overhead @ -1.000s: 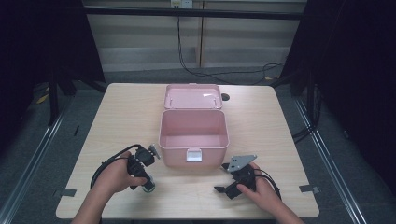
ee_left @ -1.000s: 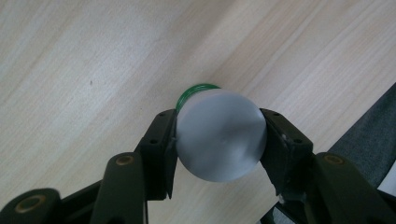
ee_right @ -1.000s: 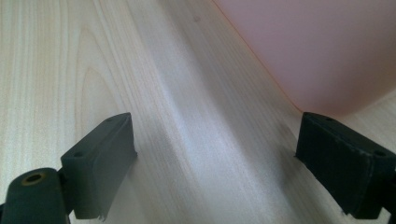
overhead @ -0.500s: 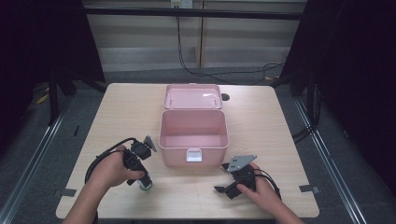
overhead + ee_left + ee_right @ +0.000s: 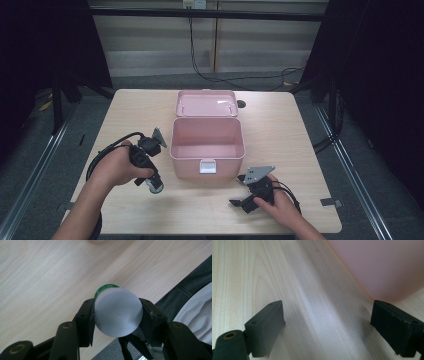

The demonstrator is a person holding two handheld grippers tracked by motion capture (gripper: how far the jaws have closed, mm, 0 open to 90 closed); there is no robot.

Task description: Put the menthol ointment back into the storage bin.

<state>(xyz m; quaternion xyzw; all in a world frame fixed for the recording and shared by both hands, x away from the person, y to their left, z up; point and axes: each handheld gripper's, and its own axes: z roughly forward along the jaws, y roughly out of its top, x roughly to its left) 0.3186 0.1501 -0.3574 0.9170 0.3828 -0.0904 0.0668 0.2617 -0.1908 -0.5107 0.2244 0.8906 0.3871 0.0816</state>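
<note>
On the near right I keep the right gripper (image 5: 239, 191) low on the table (image 5: 125, 115), its jaws standing wide apart with nothing between them. On the near left, my left gripper (image 5: 117, 315) is closed on a small bottle (image 5: 117, 312): the pads press its round sides, and I look along its long axis at the pale flat end, with a green band behind it. In the high view the bottle (image 5: 154, 185) points down and near, above the table. The open pink box (image 5: 207, 150) lies just to the right and a little farther, so the left hand is the nearer one to carry it over the rim.
</note>
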